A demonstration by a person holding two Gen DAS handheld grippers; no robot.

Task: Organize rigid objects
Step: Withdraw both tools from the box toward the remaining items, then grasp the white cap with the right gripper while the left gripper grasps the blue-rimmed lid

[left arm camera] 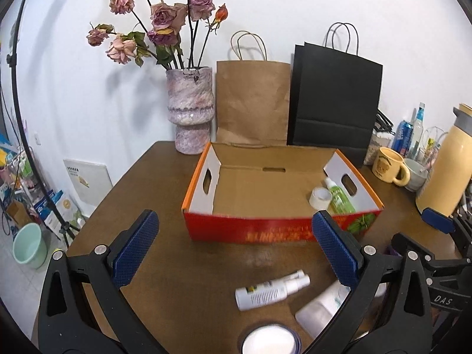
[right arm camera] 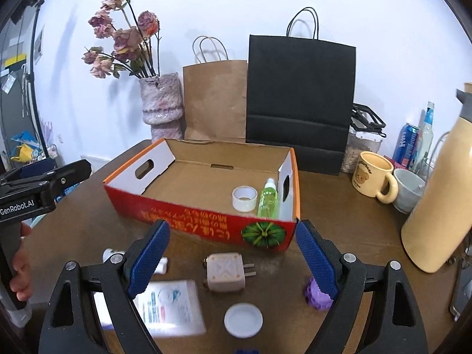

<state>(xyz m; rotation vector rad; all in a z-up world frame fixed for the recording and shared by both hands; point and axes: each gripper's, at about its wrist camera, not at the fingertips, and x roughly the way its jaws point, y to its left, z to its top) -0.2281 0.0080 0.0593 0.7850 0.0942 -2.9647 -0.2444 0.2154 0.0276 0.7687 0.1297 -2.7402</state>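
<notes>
A red cardboard box (left arm camera: 265, 230) (right arm camera: 206, 218) stands open on the brown table, holding a tape roll (left arm camera: 320, 197) (right arm camera: 244, 198) and a green bottle (left arm camera: 340, 197) (right arm camera: 268, 199). My left gripper (left arm camera: 236, 250) is open and empty above a white spray bottle (left arm camera: 271, 290) and a white tube (left arm camera: 321, 309). A white round jar (left arm camera: 270, 340) lies at the bottom edge. My right gripper (right arm camera: 233, 261) is open and empty over a white plug adapter (right arm camera: 225, 271). Near it lie a white lid (right arm camera: 243, 320), a purple object (right arm camera: 317, 293) and a white printed bottle (right arm camera: 174, 306).
A vase of dried roses (left arm camera: 190, 109), a brown paper bag (left arm camera: 252, 103) and a black bag (left arm camera: 334, 106) stand behind the box. A yellow mug (right arm camera: 374, 177), a grey cup (right arm camera: 408, 187), a cream thermos (right arm camera: 436, 206) and bottles crowd the right side.
</notes>
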